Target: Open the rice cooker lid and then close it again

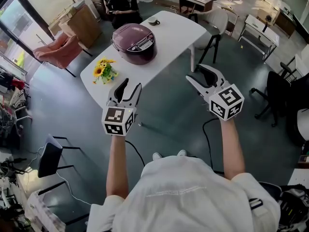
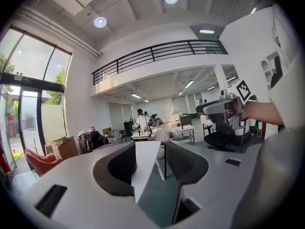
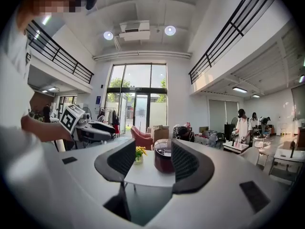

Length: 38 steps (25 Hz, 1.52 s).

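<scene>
Maroon rice cooker (image 1: 133, 43), closed, middle of white table (image 1: 169, 30), yellow flowers (image 1: 104, 70) at its near corner, my left claw (image 1: 131, 84) and right claw (image 1: 197, 74) both spread apart, empty, off the near edge.

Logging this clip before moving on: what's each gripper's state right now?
Left gripper: open, empty.
Right gripper: open, empty.

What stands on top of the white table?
A round maroon rice cooker, yellow flowers and a small dark object. The cooker's closed lid hides its inside.
</scene>
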### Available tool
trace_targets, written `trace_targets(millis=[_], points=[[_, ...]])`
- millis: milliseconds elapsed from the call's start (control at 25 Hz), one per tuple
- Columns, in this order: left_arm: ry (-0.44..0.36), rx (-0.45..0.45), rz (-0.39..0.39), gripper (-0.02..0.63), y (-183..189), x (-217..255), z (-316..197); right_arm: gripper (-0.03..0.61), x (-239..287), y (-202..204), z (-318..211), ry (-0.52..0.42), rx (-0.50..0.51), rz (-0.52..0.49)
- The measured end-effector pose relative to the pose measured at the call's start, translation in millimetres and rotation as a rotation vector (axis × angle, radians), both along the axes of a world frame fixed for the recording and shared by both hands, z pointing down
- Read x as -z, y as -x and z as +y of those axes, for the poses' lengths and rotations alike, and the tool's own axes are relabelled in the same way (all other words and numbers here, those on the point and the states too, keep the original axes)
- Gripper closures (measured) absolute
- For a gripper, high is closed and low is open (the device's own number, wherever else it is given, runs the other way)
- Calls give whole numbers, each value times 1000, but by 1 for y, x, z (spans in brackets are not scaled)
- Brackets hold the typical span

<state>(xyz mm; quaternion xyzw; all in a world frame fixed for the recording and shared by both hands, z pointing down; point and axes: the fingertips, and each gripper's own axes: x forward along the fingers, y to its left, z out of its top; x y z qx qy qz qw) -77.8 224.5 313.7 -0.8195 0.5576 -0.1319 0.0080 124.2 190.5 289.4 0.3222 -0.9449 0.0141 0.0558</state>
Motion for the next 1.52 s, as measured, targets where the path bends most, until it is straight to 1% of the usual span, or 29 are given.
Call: trace_targets(millis=[160,360,600,880,1040,1120,1280,1520], points=[[12,20,-3,397,-14,-5,-1,347,-3,-19,-5,10,0,-25],[40,34,-6,397,-33,-20,-8,347,-19,-44,-15,30,-7,-31],[55,9,-19,399,-58,-26,-29,347,-27,-63,-29,40,-13,-29],[78,-18,-5,402,-69,-43,-73,347,-42,-71,-67,56,-29,-8],[81,-16,8,405,-59,-53,-116,345,-48,-68,-109,68,-44,-3],[82,-4,6,405,-49,-57,-142,321,-54,-62,-131,82,-28,19],[79,29,9,405,-25,-60,-200,305,-56,-54,-189,96,-24,64],[106,84,28,405,13,-70,-277,305,-50,-23,-275,110,14,98]])
